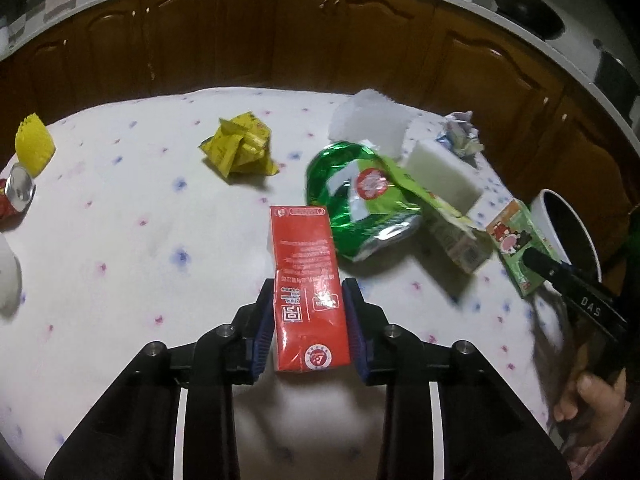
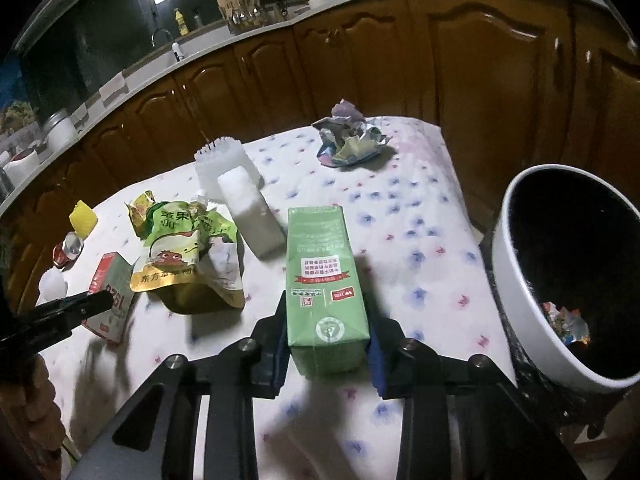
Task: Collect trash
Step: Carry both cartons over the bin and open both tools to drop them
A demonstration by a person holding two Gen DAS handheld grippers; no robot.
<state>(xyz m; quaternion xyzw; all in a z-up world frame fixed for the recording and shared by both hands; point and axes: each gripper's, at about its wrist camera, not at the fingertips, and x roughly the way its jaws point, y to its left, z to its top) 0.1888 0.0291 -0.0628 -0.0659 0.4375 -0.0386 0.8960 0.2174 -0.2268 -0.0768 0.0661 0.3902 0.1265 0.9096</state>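
My left gripper (image 1: 309,292) is shut on a red drink carton (image 1: 304,248), its blue pads pressed on both sides, above the flowered tablecloth (image 1: 120,260). In the right wrist view my right gripper (image 2: 327,308) is shut on a green drink carton (image 2: 320,248) in the same way. Each view also shows the other hand: the green carton (image 1: 520,248) at the far right and the red carton (image 2: 108,280) at the far left. A white bin with a black liner (image 2: 516,280) stands just right of the table, with crumpled wrappers inside.
On the cloth lie a green foil bag (image 1: 352,200), a yellow wrapper (image 1: 240,148), a white foam block (image 1: 440,176), a crumpled wrapper (image 2: 348,140), a juice pouch (image 2: 180,256) and a red can (image 1: 16,196). Brown cabinets stand behind the table.
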